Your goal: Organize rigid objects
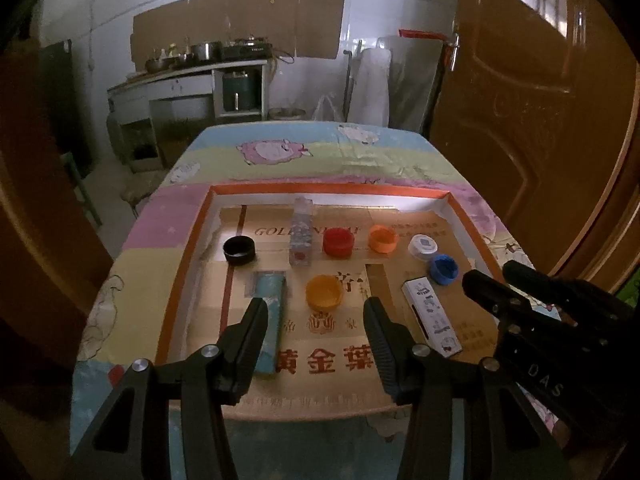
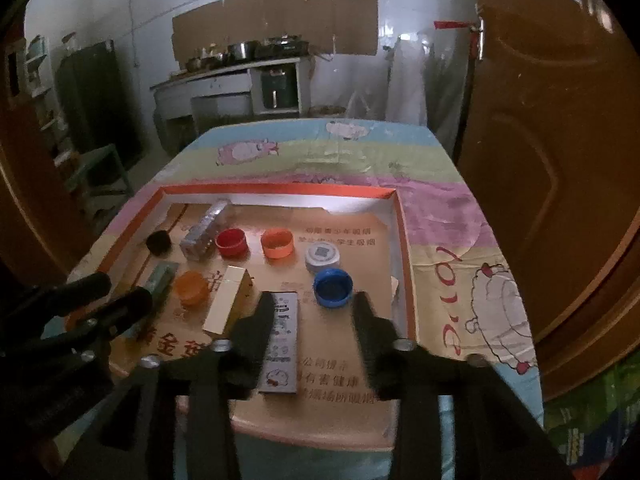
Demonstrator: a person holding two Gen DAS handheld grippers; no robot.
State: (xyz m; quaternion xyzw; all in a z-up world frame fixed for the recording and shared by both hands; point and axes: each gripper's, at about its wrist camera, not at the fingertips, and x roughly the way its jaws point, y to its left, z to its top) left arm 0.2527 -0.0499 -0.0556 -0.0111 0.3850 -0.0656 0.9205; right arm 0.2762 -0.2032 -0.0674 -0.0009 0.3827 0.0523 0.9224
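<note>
Parted, empty right gripper point(image 2: 310, 312) over white printed carton point(image 2: 282, 342), flat at near right of tray point(image 2: 404, 240); likely light, stiff, crushable, best pinched across long sides; left gripper point(image 1: 316, 316) also spread, empty.

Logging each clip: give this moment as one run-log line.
left gripper: open, empty | right gripper: open, above white box | caps: loose in tray
</note>
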